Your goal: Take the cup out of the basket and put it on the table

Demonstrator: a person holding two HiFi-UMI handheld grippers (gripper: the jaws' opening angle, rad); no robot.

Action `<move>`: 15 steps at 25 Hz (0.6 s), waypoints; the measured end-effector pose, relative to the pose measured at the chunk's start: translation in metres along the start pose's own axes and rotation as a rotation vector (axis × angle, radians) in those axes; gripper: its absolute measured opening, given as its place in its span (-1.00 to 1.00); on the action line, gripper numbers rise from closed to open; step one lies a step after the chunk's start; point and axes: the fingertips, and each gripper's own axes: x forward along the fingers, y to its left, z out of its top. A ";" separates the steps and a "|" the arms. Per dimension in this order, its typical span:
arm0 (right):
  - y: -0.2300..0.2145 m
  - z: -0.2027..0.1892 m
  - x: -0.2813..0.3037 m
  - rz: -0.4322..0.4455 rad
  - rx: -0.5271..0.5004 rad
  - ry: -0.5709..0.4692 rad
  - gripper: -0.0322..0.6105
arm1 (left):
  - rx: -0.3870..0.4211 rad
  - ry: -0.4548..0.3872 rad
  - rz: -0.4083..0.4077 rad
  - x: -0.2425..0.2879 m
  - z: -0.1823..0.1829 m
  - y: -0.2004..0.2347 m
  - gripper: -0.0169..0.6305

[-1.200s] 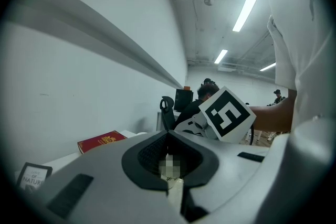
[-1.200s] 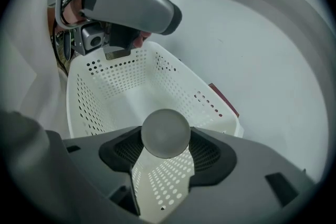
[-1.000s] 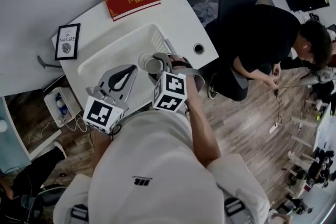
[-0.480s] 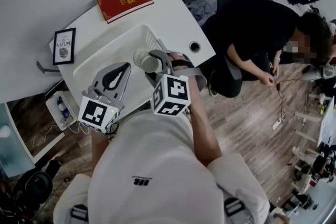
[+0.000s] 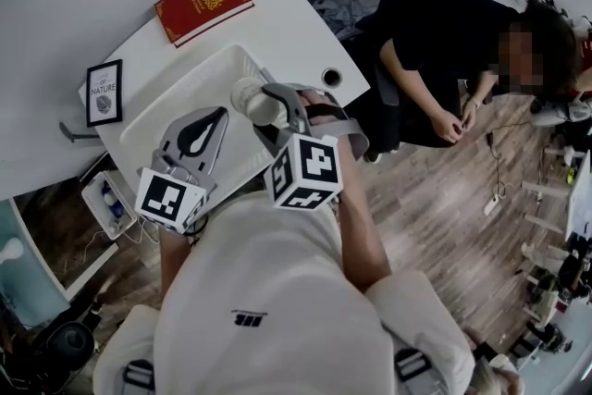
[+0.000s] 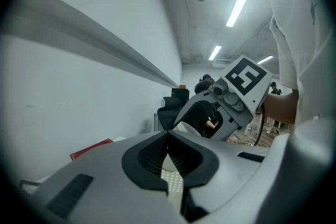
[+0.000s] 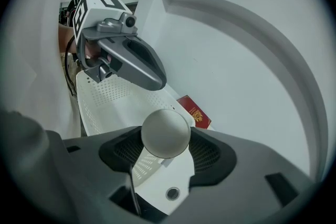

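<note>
A pale cup [image 5: 250,97] is held over the white perforated basket [image 5: 180,83], tipped on its side. My right gripper [image 5: 265,104] is shut on it. In the right gripper view the cup's round bottom [image 7: 165,132] fills the gap between the black pads, with the basket [image 7: 107,97] below. My left gripper [image 5: 205,117] hovers over the basket's near left part, shut with nothing in it. In the left gripper view its tips [image 6: 168,135] meet, and the right gripper [image 6: 233,94] shows beyond them.
The white table [image 5: 296,28] carries a red book [image 5: 203,2] at the back, a framed print [image 5: 104,92] at the left and a round cable hole [image 5: 331,77] at the right. A seated person [image 5: 462,42] is to the right. A box [image 5: 106,194] lies on the floor.
My right gripper has raised the cup and tipped it, so its opening no longer faces up. The left gripper has stayed shut in nearly the same place.
</note>
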 end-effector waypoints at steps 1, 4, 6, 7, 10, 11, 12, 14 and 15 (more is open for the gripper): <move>-0.002 -0.001 -0.002 -0.006 0.002 0.000 -0.04 | 0.003 -0.003 -0.006 0.002 0.001 -0.001 -0.92; -0.006 -0.004 -0.006 -0.022 0.010 0.003 -0.04 | 0.014 -0.006 -0.022 0.008 0.003 -0.002 -0.92; -0.009 -0.007 -0.010 -0.033 0.018 0.007 -0.04 | 0.014 -0.003 -0.032 0.011 0.004 -0.004 -0.92; -0.010 -0.008 -0.013 -0.038 0.023 0.009 -0.04 | 0.014 0.001 -0.037 0.013 0.004 -0.005 -0.92; -0.013 -0.014 -0.017 -0.052 0.042 0.017 -0.04 | 0.022 0.003 -0.059 0.019 0.005 -0.008 -0.92; -0.015 -0.017 -0.017 -0.056 0.049 0.020 -0.04 | 0.022 -0.002 -0.066 0.022 0.007 -0.009 -0.92; -0.016 -0.020 -0.018 -0.059 0.055 0.023 -0.04 | 0.022 -0.005 -0.073 0.025 0.007 -0.011 -0.92; -0.018 -0.027 -0.020 -0.067 0.067 0.033 -0.04 | 0.024 -0.005 -0.089 0.031 0.007 -0.015 -0.92; -0.019 -0.031 -0.021 -0.071 0.073 0.038 -0.04 | 0.026 -0.004 -0.097 0.034 0.007 -0.017 -0.92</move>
